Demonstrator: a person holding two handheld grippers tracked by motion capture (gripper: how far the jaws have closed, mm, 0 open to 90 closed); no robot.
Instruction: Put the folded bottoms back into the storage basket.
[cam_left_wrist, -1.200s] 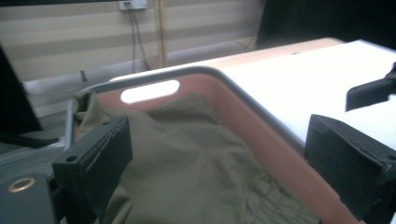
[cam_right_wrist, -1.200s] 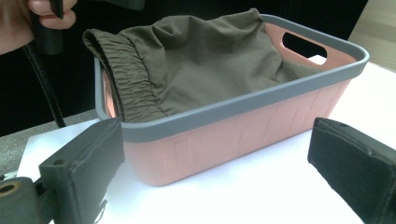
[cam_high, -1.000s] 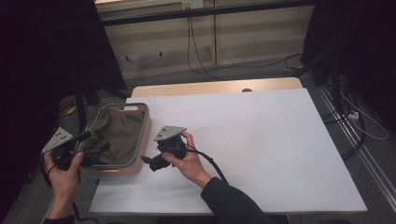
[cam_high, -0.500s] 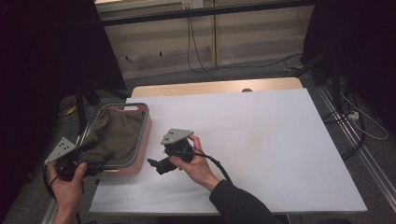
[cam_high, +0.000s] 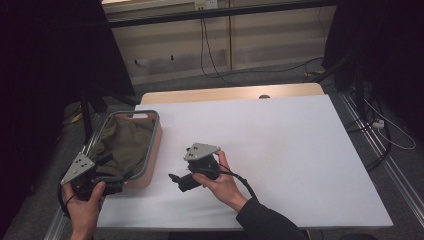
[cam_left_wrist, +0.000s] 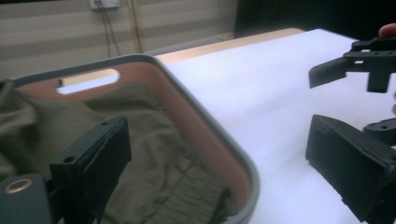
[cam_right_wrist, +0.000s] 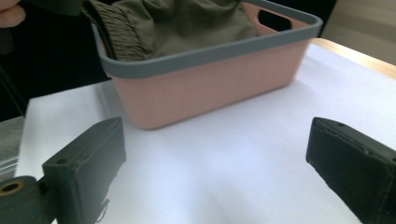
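Left tongs (cam_high: 117, 182) withdrew; basket's (cam_right_wrist: 210, 88) ribbed side visible.

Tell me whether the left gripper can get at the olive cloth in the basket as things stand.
Probably yes. The left gripper sits open at the basket's near end, and the olive cloth lies uncovered right beyond its fingers, with nothing between them.

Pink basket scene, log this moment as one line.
left hand-held gripper: open, at basket rim | right hand-held gripper: open, above table | pink basket: holds olive cloth | nothing gripped
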